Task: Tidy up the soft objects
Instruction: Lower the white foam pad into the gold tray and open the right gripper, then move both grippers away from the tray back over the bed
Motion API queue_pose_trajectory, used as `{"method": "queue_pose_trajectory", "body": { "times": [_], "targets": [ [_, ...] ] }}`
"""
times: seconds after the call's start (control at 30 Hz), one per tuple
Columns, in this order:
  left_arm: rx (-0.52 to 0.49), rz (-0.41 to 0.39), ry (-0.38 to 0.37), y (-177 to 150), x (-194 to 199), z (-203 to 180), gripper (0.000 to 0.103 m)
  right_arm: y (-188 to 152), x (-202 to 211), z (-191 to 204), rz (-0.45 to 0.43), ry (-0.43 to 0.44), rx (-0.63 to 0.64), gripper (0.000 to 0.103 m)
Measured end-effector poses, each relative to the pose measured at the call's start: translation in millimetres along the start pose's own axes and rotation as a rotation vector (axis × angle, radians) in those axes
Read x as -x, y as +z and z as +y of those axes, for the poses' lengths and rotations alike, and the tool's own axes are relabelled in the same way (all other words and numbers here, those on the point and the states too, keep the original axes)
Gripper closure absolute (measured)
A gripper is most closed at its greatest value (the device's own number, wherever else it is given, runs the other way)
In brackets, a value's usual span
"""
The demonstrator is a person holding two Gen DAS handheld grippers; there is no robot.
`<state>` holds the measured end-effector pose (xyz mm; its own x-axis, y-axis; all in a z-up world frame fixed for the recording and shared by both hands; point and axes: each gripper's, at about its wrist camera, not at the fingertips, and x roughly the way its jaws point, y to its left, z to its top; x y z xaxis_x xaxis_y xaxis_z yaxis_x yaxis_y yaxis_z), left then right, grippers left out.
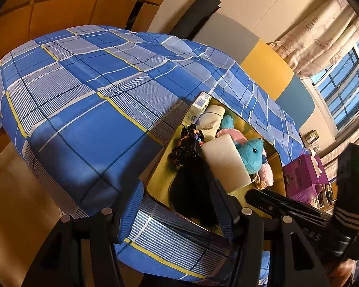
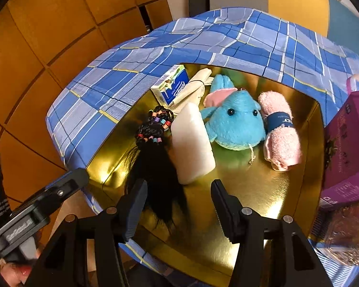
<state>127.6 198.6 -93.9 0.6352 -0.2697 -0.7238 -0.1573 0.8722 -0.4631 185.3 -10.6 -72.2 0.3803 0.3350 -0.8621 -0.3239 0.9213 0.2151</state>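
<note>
A gold tray (image 2: 263, 191) on the plaid-covered table holds a black hairpiece with coloured beads (image 2: 155, 155), a white foam block (image 2: 191, 143), a blue plush (image 2: 237, 124), a rolled pink towel (image 2: 280, 131), a tissue pack (image 2: 172, 86) and a cream cloth roll (image 2: 193, 88). My right gripper (image 2: 179, 201) hangs open just above the hairpiece's loose ends, its pads off the hair. My left gripper (image 1: 172, 201) stands wide at the tray's near corner (image 1: 150, 186), one finger outside by a cloth fold, the other over the hairpiece (image 1: 191, 179). Neither holds anything.
A purple box (image 2: 347, 143) stands against the tray's right side, with clutter behind it. The blue plaid cloth (image 1: 83, 95) covers the table to the left and back. Chair backs (image 1: 263, 71), a curtain and a window lie beyond.
</note>
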Motion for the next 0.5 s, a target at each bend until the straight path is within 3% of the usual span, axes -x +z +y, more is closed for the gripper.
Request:
{"method": "queue_pose_trajectory", "body": {
  "times": [0.23,0.5],
  "targets": [
    [-0.041,0.020,-0.043,-4.4,-3.8,-15.3,0.044,-15.9,42.7,-0.5,-0.073,-0.043,0.073,0.046],
    [-0.132,0.028,-0.059,-14.7,-3.9,-49.8,0.044,-29.3,104.3,-24.5,-0.210,-0.053,0.035,0.045]
  ]
}}
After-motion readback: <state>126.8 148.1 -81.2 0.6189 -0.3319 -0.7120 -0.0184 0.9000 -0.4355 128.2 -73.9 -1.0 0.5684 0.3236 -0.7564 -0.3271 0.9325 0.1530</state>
